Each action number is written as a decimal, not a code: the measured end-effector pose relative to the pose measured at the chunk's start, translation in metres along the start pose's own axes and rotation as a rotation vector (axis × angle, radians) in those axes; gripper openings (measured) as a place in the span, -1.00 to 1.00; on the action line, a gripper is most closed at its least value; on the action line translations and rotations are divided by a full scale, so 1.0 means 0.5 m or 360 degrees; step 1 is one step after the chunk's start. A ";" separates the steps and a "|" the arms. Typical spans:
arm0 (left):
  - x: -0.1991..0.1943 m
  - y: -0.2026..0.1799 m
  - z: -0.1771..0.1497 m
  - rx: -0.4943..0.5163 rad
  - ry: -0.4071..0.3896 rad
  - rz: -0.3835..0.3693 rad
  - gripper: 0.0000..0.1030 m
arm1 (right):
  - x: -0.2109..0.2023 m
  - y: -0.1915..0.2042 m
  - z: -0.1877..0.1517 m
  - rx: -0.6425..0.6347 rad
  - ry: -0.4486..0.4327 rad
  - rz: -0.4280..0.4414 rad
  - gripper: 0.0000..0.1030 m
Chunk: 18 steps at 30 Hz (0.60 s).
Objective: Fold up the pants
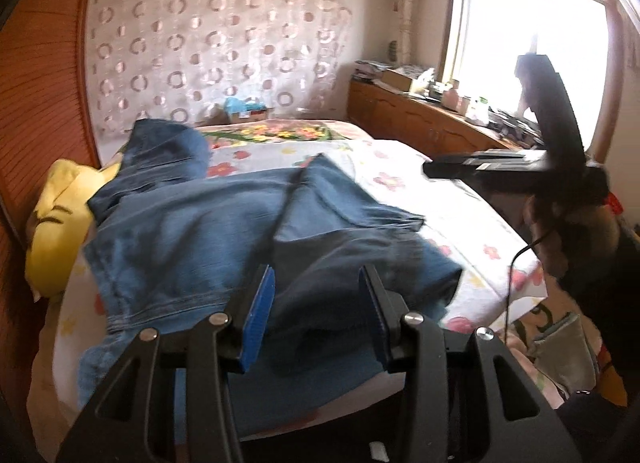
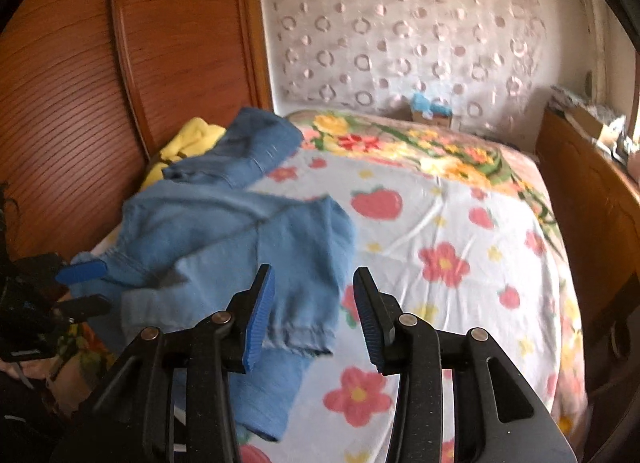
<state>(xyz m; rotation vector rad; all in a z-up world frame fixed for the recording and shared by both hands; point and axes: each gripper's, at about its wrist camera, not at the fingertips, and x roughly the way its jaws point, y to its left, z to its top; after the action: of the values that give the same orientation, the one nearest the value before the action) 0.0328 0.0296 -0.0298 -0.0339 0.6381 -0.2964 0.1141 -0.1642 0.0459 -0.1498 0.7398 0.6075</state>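
Blue denim pants [image 1: 180, 231] lie crumpled on the flowered bed cover [image 1: 400, 183], one leg bunched up toward the headboard. My left gripper [image 1: 316, 269] hovers open above the near part of the pants, with cloth under the jaws but none pinched. In the right wrist view the pants [image 2: 224, 231] fill the left half of the bed. My right gripper [image 2: 313, 269] stands open over a hemmed edge of them, its blue pads [image 2: 260, 311] apart from the cloth. The left gripper [image 2: 86, 287] shows at the pants' left edge, jaws apart.
A yellow plush item [image 1: 60, 215] sits by the wooden headboard [image 1: 40, 103]. A wooden cabinet [image 1: 420, 119] with clutter runs along the right under the window. A cardboard box [image 2: 432, 109] stands beyond the bed's far end. A person's dark sleeve [image 1: 580, 231] is at right.
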 end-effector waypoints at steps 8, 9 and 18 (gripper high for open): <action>0.025 -0.038 0.017 0.0030 0.0032 -0.0091 -0.18 | 0.042 -0.019 -0.054 0.0105 0.0033 0.0044 0.08; 0.029 -0.040 0.017 0.0031 0.0041 -0.0098 -0.18 | 0.046 -0.019 -0.056 0.0120 0.0036 0.0050 0.09; 0.092 -0.064 -0.001 0.0112 0.0181 -0.0054 -0.18 | 0.092 -0.032 -0.074 0.0280 0.0089 0.0163 0.10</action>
<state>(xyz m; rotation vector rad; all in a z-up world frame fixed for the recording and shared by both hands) 0.0592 -0.0138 -0.0530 0.0401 0.7399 -0.3552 0.1276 -0.1683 -0.0134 0.0342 0.8549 0.6345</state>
